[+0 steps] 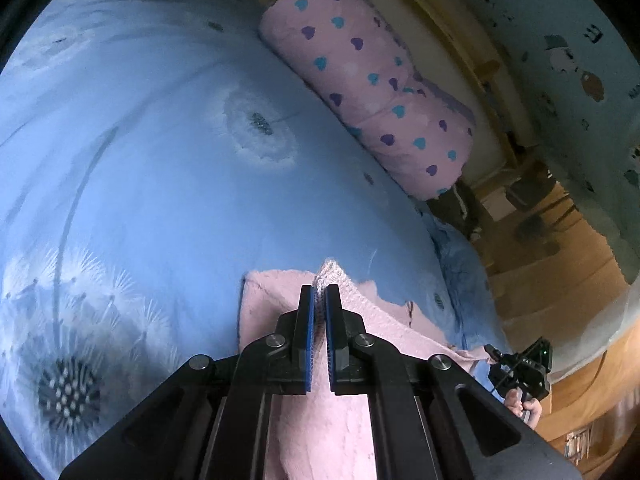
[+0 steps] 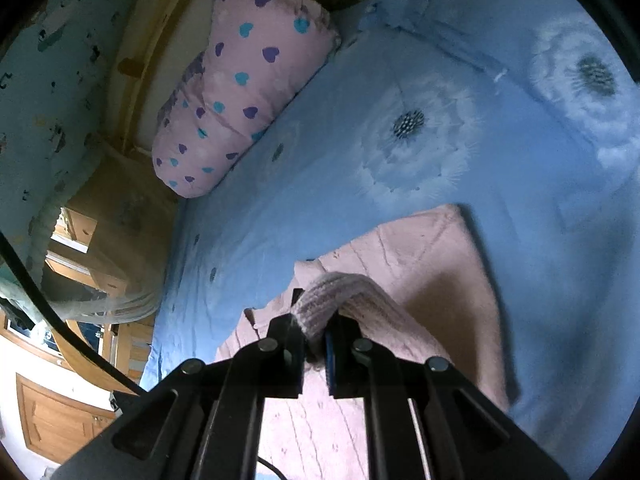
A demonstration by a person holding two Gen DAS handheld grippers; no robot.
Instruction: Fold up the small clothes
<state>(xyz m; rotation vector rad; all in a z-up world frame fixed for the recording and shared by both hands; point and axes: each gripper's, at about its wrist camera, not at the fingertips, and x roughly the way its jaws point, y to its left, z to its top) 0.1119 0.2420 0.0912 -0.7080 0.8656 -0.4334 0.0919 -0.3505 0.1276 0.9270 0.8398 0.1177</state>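
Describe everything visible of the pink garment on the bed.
The pink garment is small and soft, fleecy-looking, with a ribbed knit edge. It lies partly spread on the blue dandelion-print bedcover. Both claws are shut on its ribbed edge: the left claw pinches a thin fold, the right claw a thicker bunched roll.

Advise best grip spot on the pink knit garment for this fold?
The ribbed hem edge: the left gripper and right gripper are each shut on the pink garment there. Come from the near side; ribbing bunches thick, the body lies flat on the blue bedspread.
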